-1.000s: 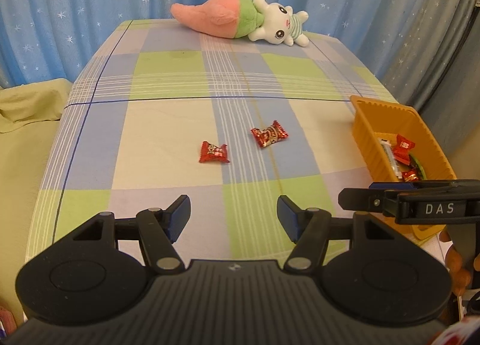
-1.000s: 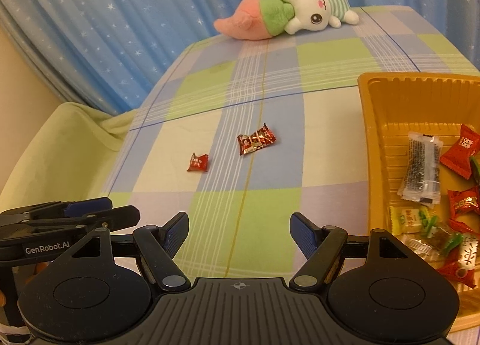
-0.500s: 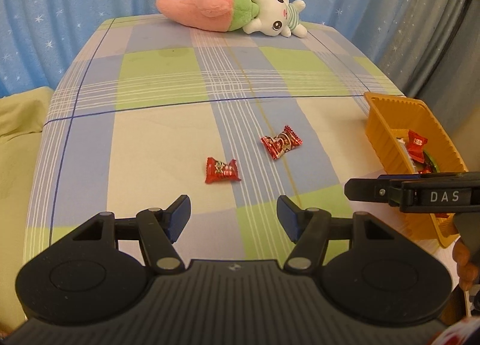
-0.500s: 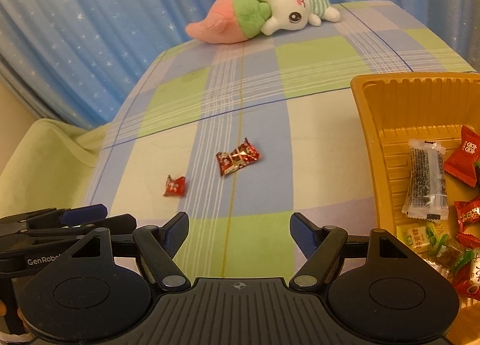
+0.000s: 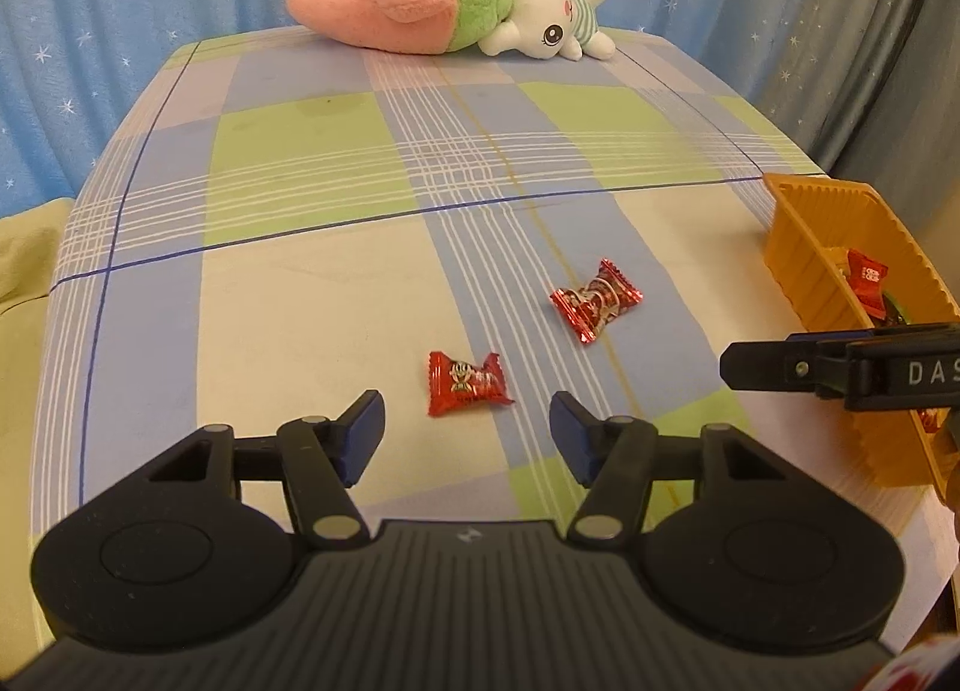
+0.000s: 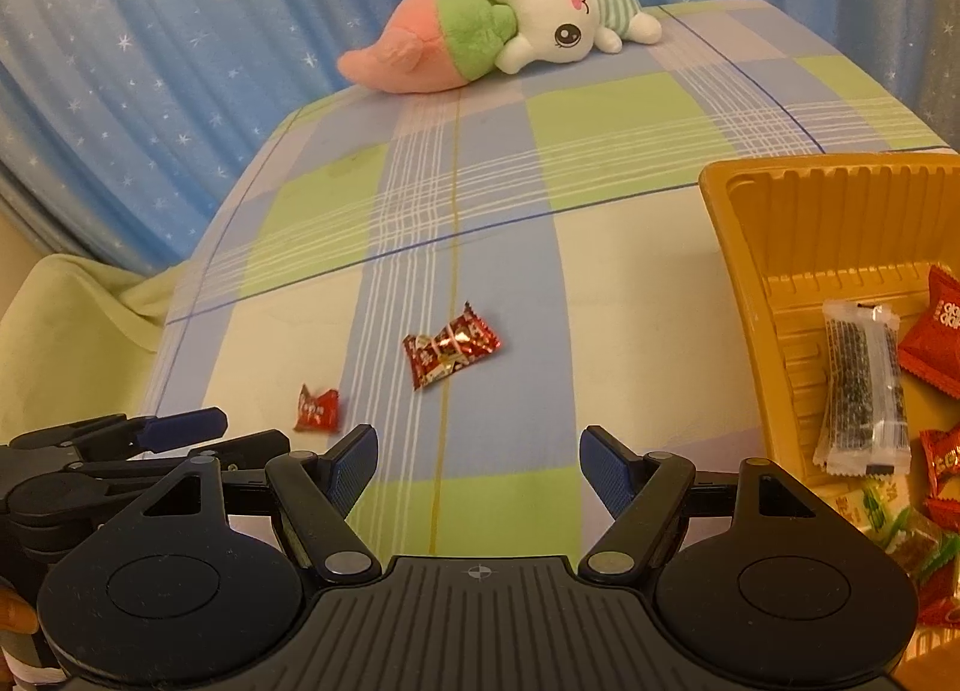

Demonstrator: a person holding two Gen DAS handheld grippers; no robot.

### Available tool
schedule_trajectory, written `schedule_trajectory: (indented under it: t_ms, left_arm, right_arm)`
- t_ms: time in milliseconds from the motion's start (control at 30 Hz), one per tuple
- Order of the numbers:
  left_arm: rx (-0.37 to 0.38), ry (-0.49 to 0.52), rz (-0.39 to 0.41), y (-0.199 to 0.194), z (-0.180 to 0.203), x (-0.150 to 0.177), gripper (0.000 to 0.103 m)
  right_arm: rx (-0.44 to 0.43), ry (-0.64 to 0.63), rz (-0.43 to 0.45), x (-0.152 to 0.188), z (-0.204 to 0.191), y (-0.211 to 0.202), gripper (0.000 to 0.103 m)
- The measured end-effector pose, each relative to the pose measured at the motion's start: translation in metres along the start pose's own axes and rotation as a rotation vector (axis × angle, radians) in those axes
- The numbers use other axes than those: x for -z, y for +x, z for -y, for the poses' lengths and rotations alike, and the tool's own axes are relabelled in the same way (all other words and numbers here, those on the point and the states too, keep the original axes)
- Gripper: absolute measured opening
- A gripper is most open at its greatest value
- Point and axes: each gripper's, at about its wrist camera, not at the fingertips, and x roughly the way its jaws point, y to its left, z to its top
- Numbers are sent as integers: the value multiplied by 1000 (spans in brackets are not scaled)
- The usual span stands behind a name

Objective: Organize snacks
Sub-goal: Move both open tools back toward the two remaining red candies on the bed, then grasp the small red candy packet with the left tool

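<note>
**Two red candies on the cloth beside the orange tray**

The orange tray [image 6: 744, 247] stands at one edge of the checked tablecloth [image 5: 300, 175] and holds several wrapped snacks, among them a clear packet of dark sticks [image 6: 861, 385] and a red sachet [image 6: 936, 325]. Out on the cloth, well apart from the tray, lie two loose sweets: the larger red candy [image 5: 595, 299] nearer the tray and the small red candy [image 5: 467, 383] farther from it. The left gripper [image 5: 467, 431] hovers just short of the small candy, its jaws closing with nothing between the pads. The right gripper [image 6: 479, 463] hangs beside the tray, jaws apart and empty. Far across the cloth from the tray lies a plush rabbit [image 5: 456, 9]
</note>
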Motion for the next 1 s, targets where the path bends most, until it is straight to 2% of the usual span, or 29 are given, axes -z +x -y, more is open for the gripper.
schedule_trajectory:
  t_ms: [233,333,567,667,833,1000]
  left_arm:
    - [6,20,-1,20,3,-5,55]
    - [1,40,-18,30,7,-6,47]
    - [-18,19,-34,42,5,-4,44]
    - [-26,21,-34,44,5,-5,40]
    - [-23,22,-33,45,4,-7,28]
    - [-21,17,-31,43,2,-6,26]
  right_arm:
    - [12,0,2,-7,2,10,74]
    - [13,-3,-2,-9,2,13,74]
    - [10,-7,-10,-8,2,18,74]
    - [8,-12,-13,-7,3,20,74]
    - [5,-26,-19,-8,1,24,74]
    - [-2,-54,-21,-8,-2,29,74]
